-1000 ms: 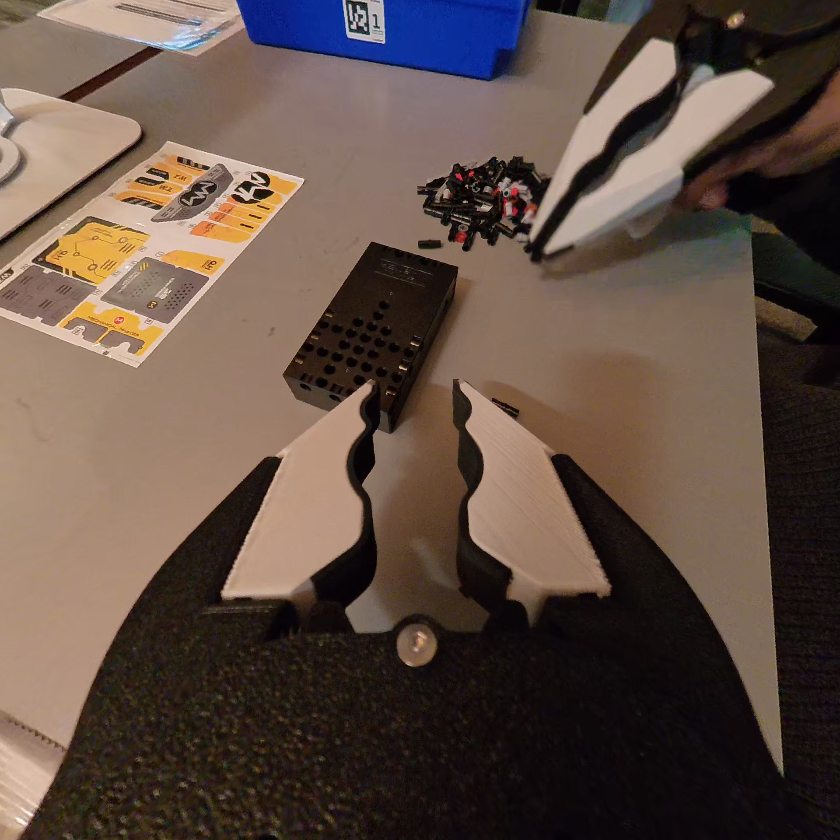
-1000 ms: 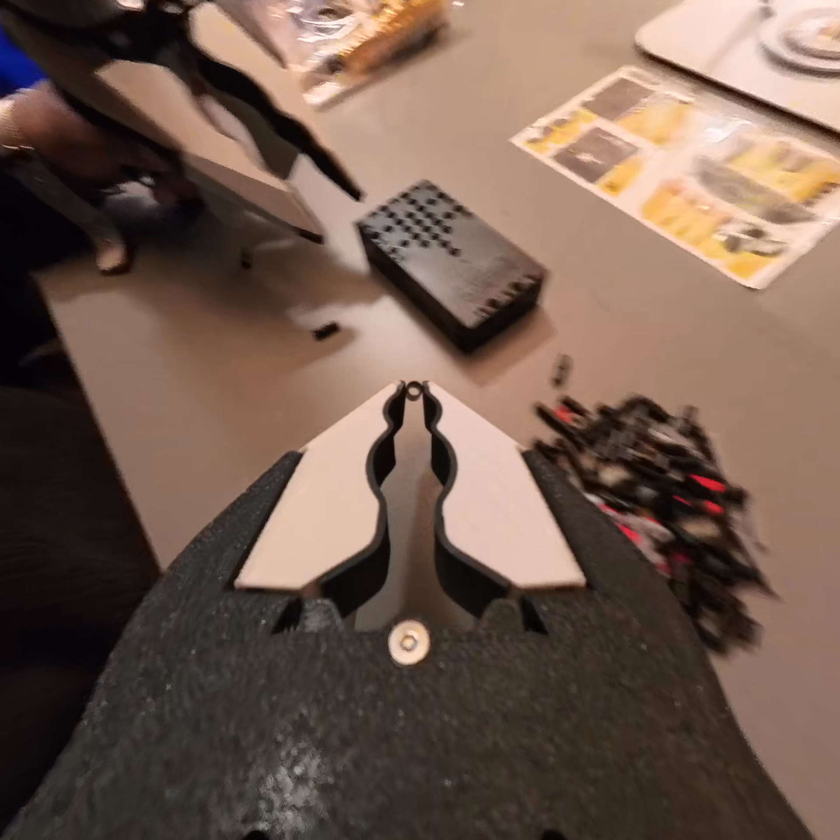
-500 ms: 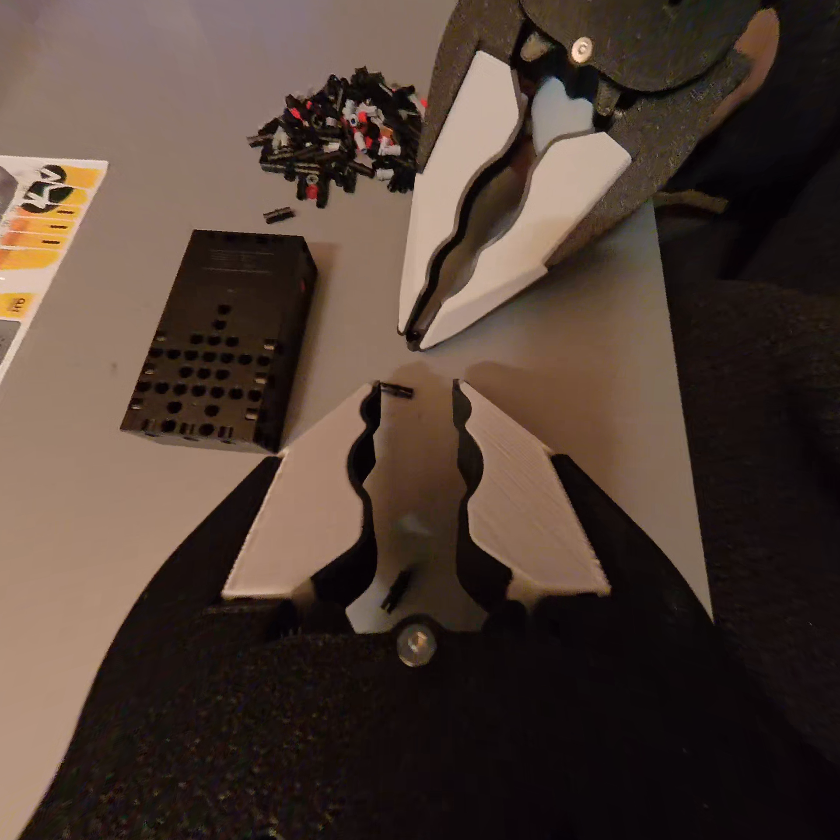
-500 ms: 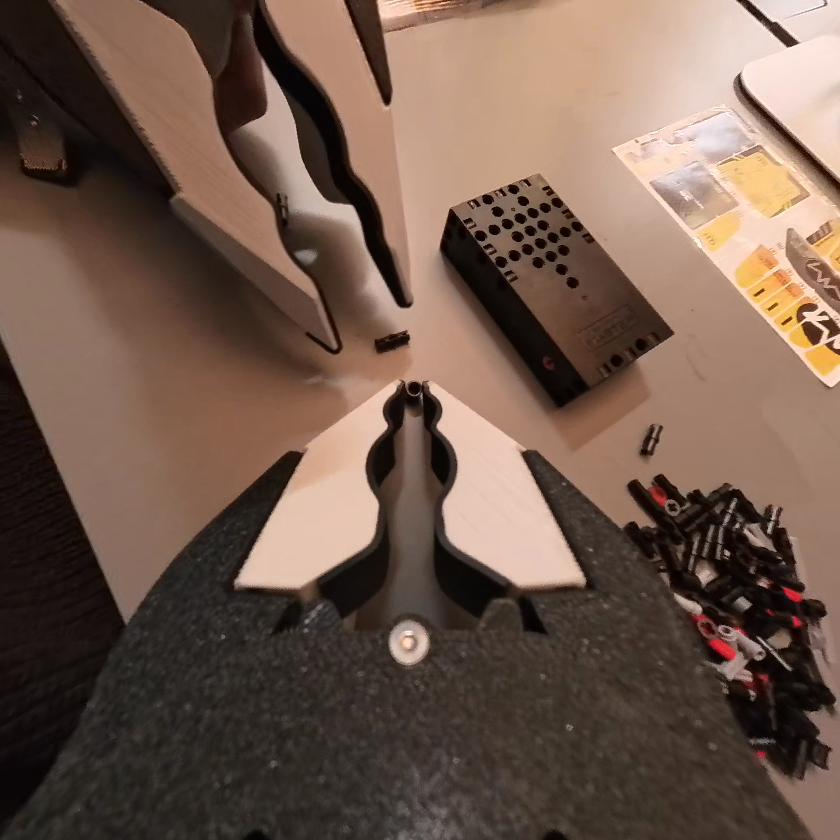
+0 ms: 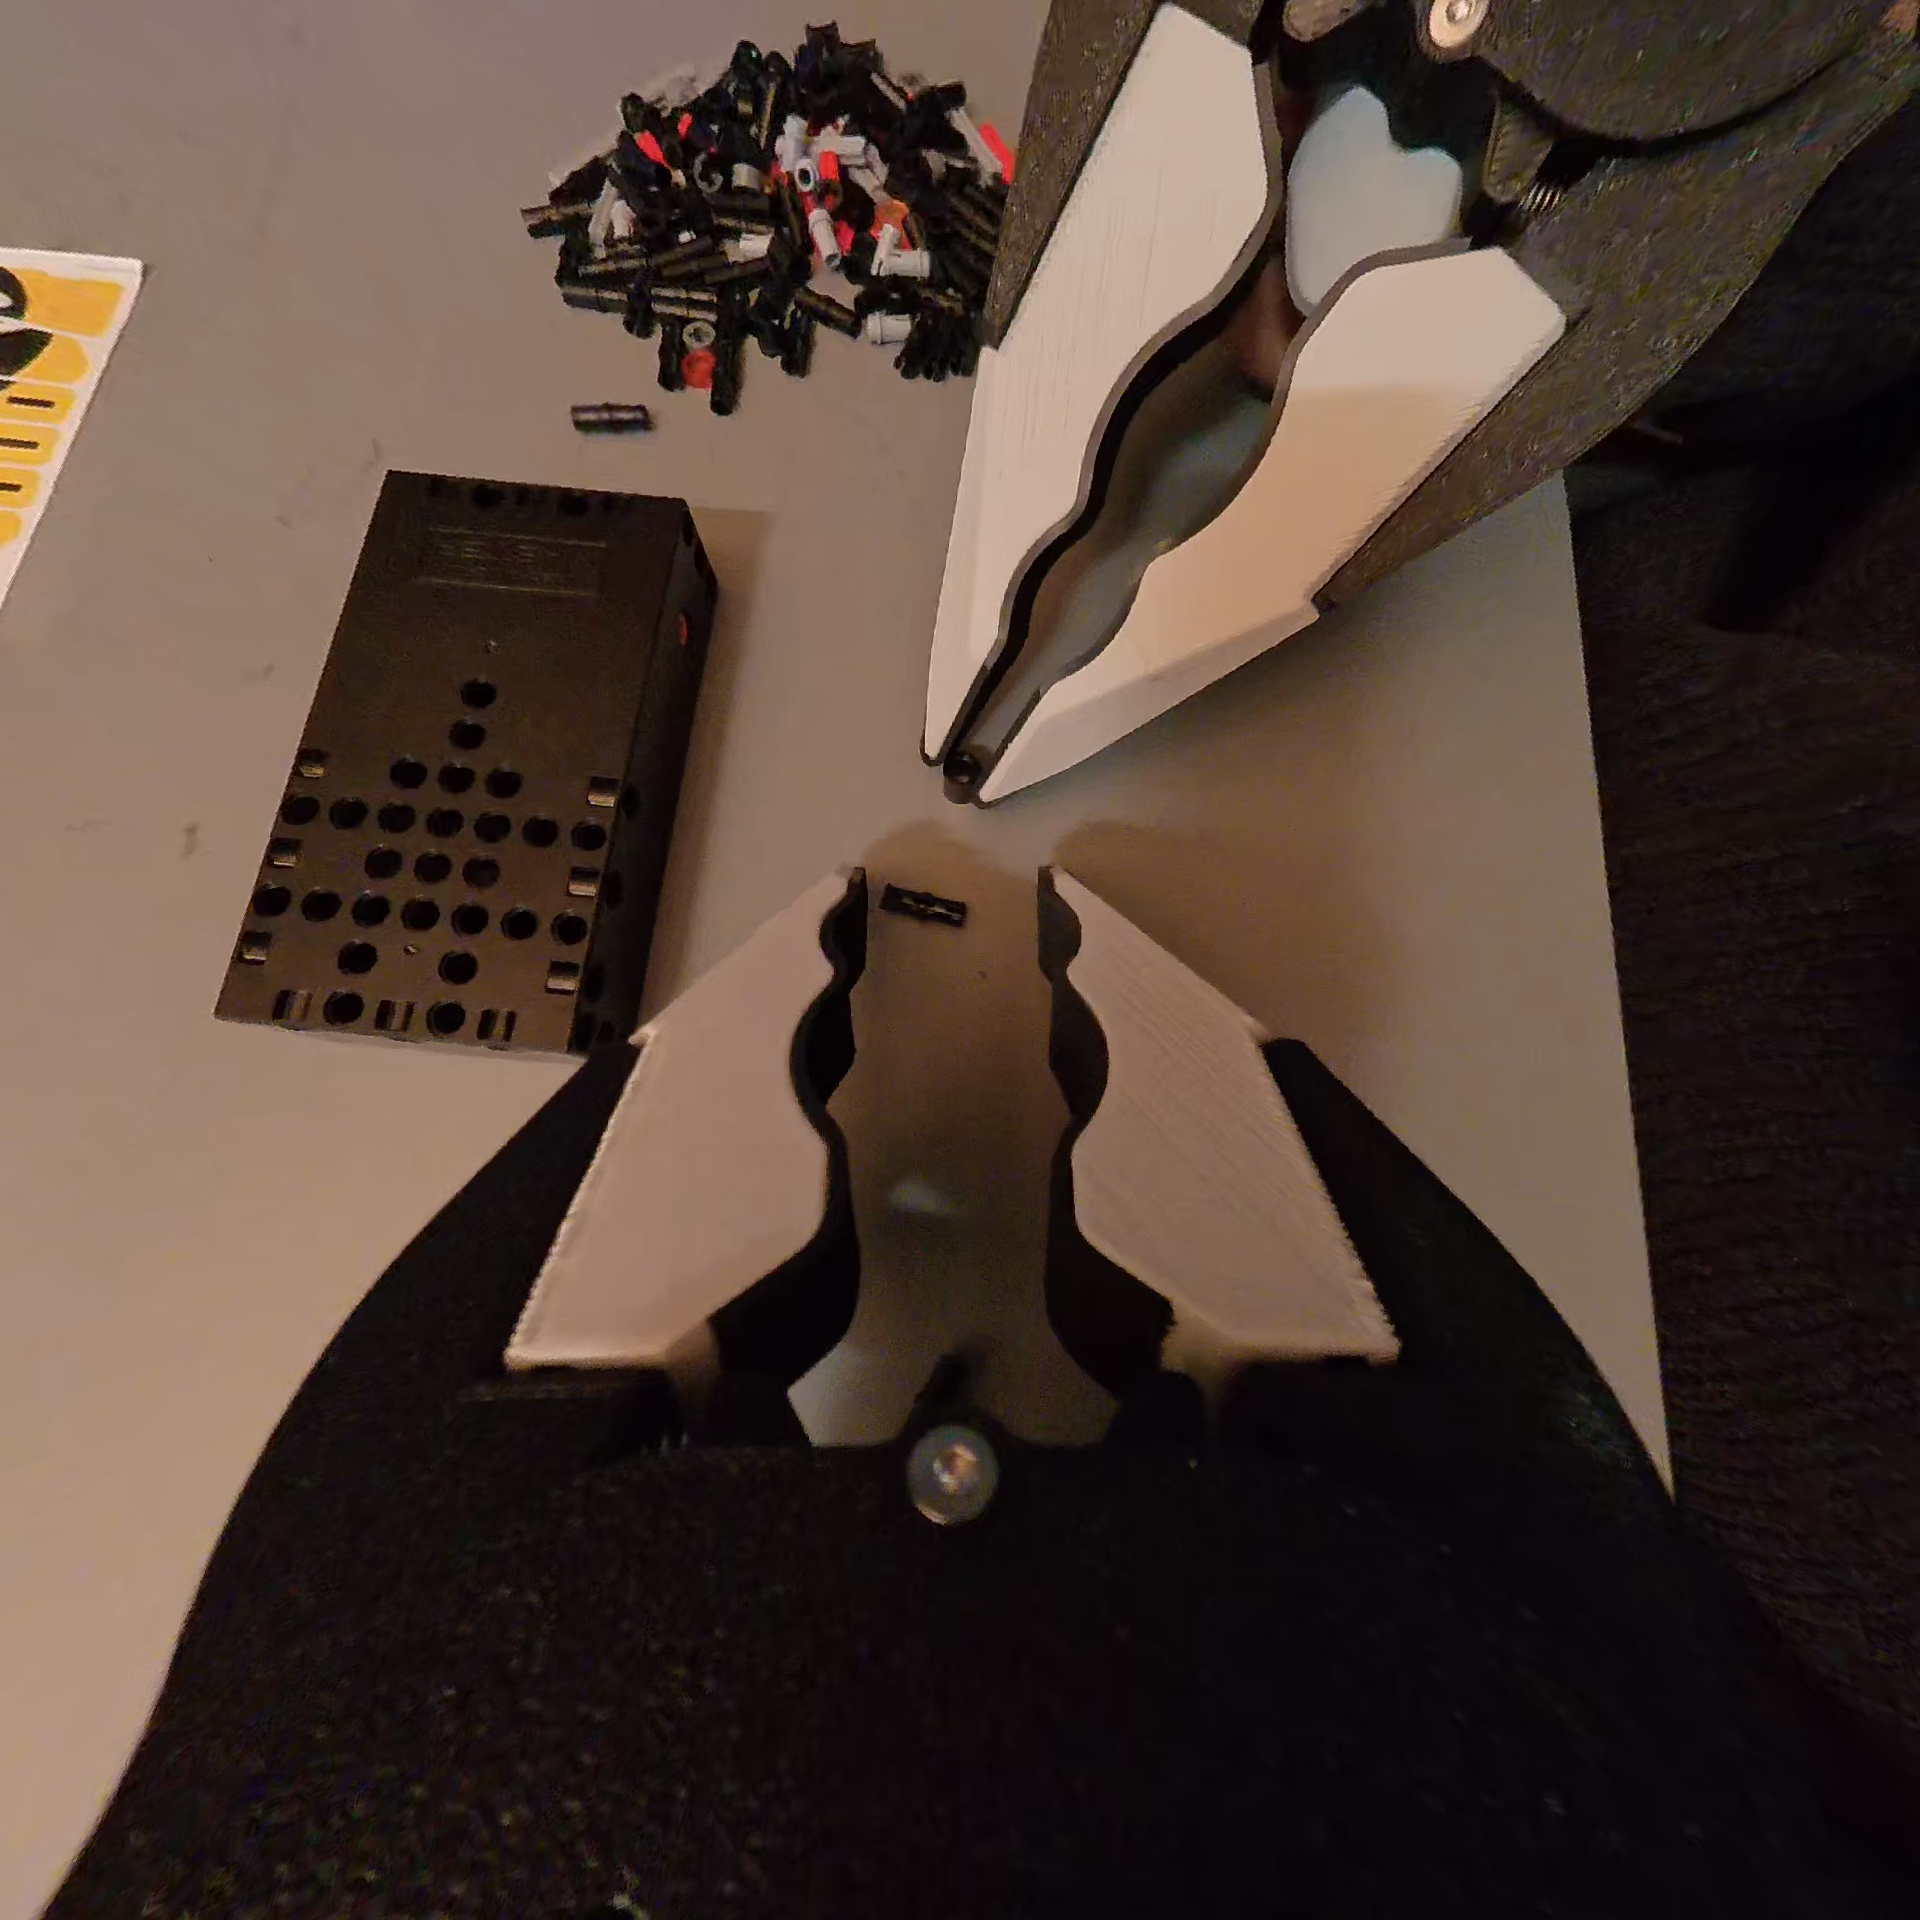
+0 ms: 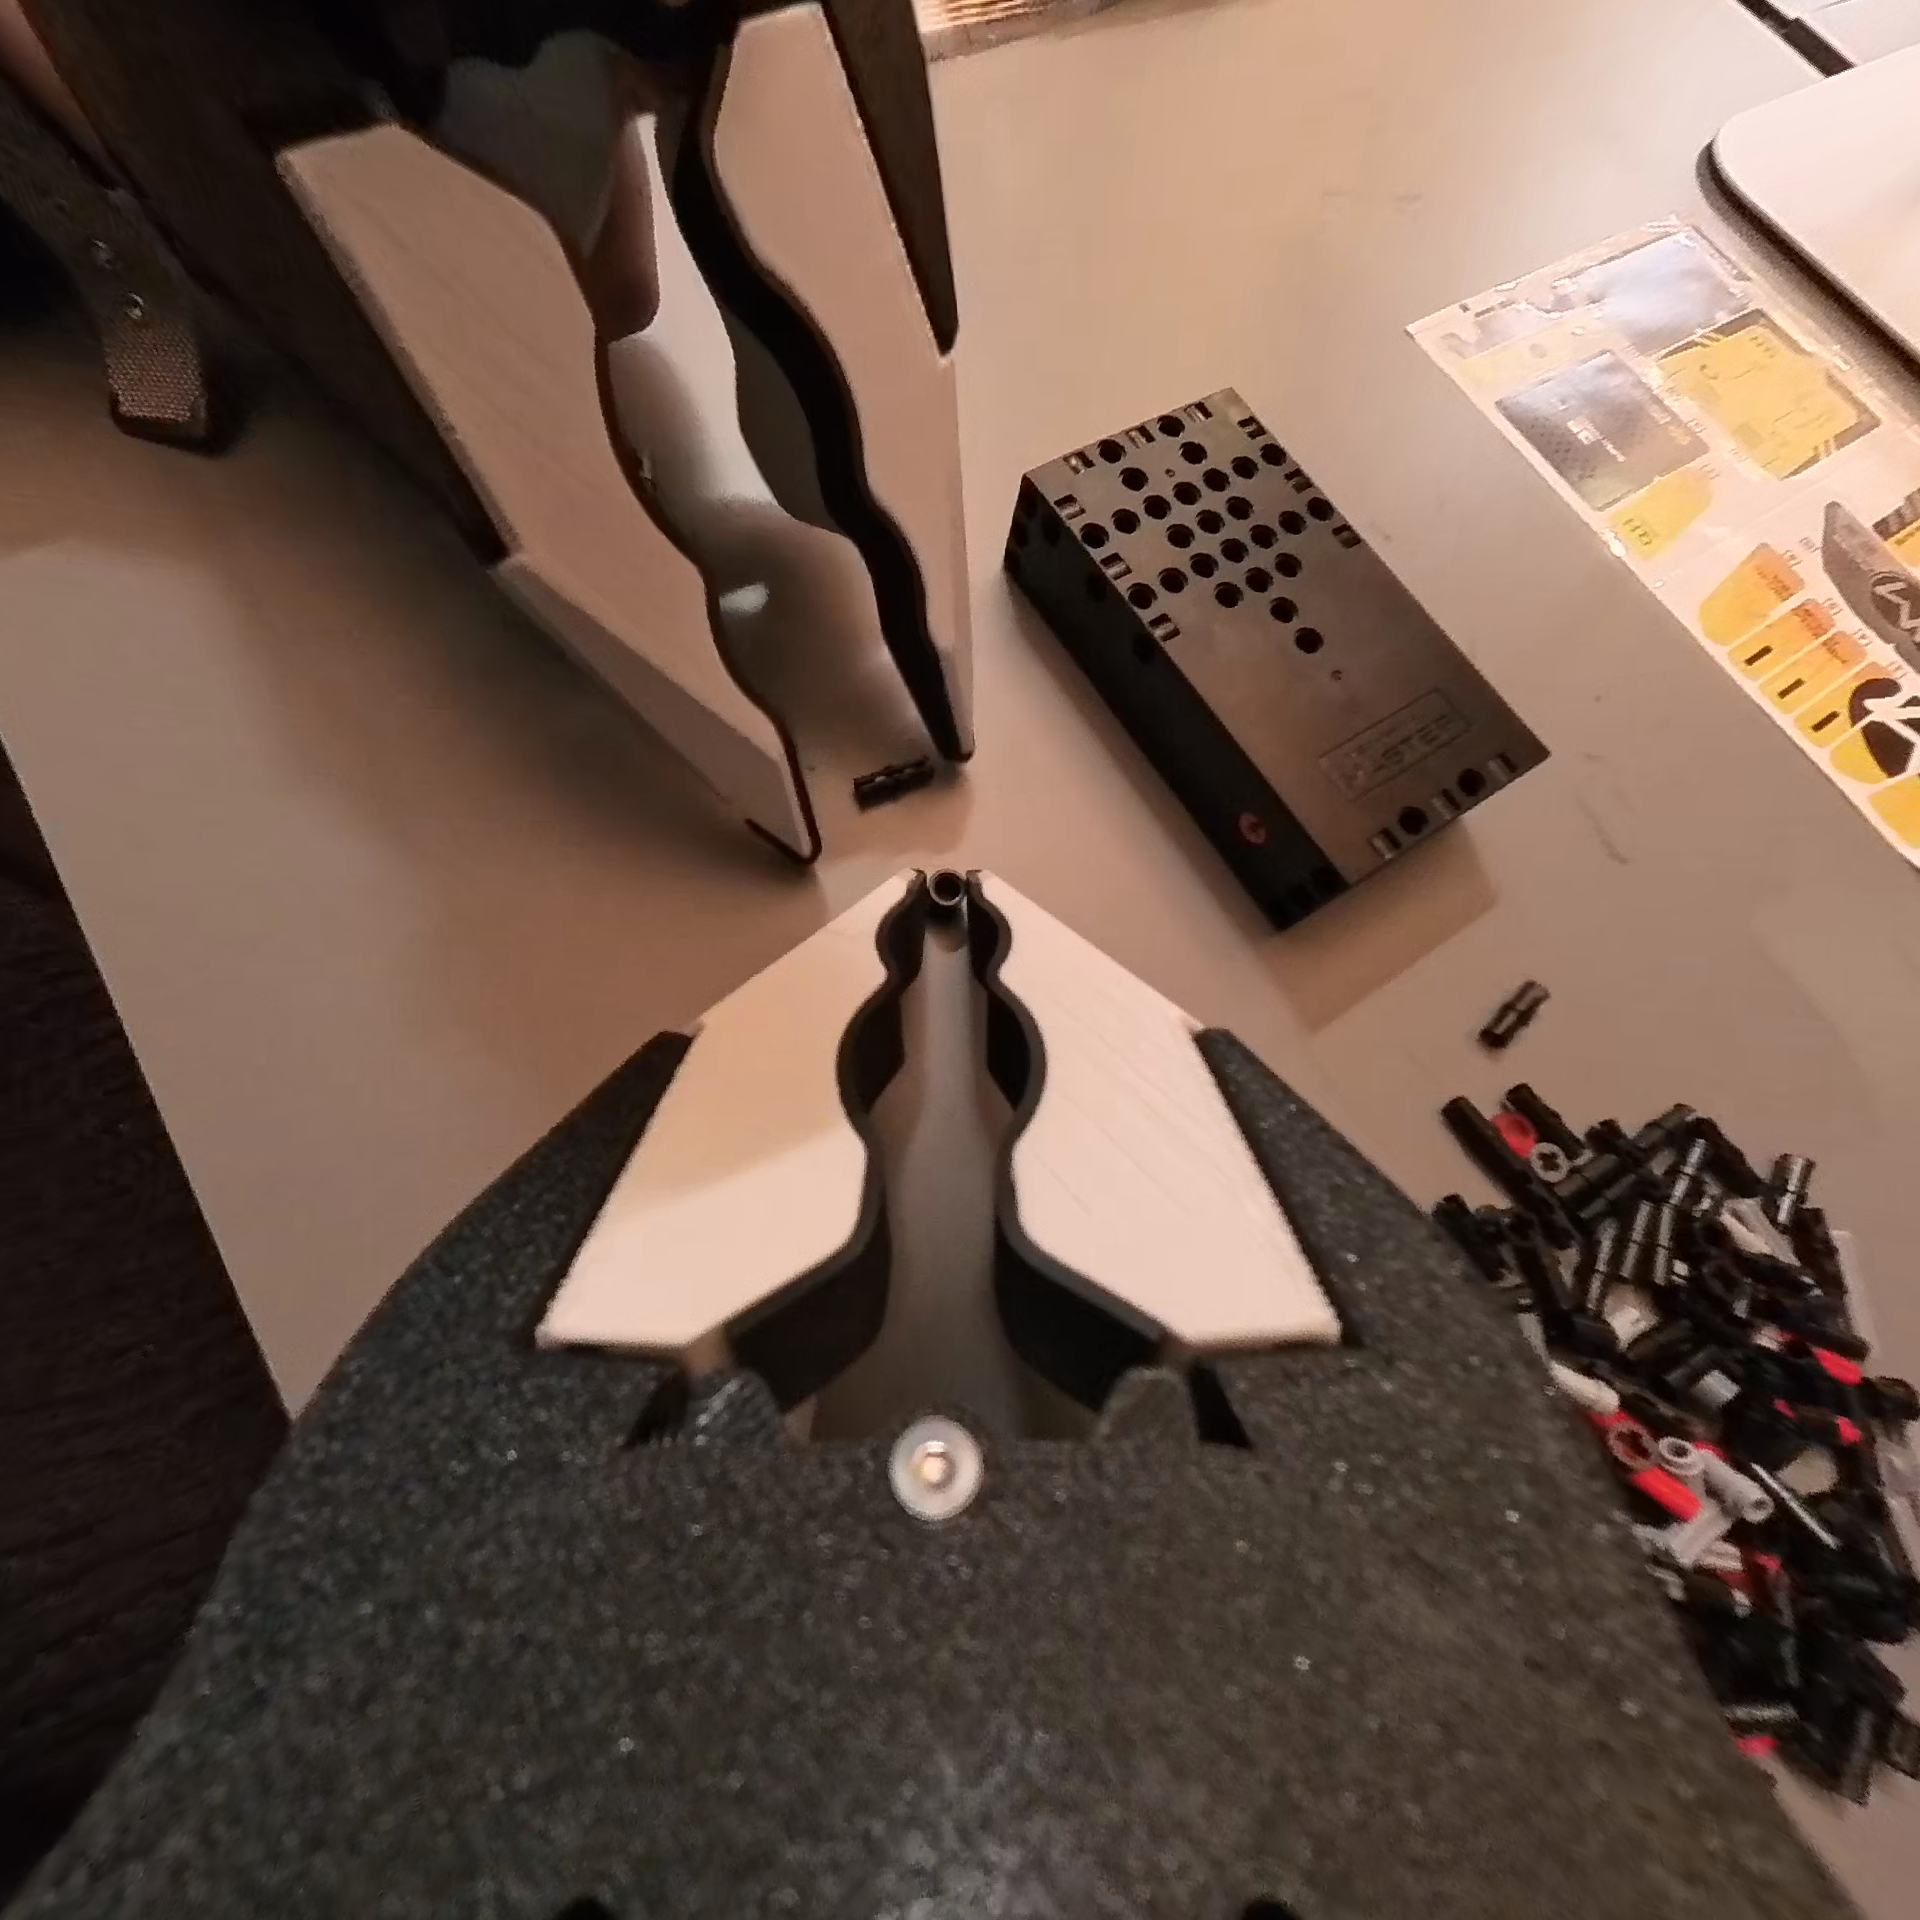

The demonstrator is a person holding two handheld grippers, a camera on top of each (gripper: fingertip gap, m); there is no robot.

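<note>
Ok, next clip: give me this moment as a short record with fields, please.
left tool: open, tips straddling a black pin lying on the grey table
right tool: shut on a small black tube at its tips
black block: perforated, flat on the table, left of the left tool
pile of small parts: black, red, grey, beyond the block
sticker sheet: past the block

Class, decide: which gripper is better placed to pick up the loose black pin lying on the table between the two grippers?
Left. The left gripper is open, with the loose pin between its fingertips. The right gripper is shut on another black pin.
</note>
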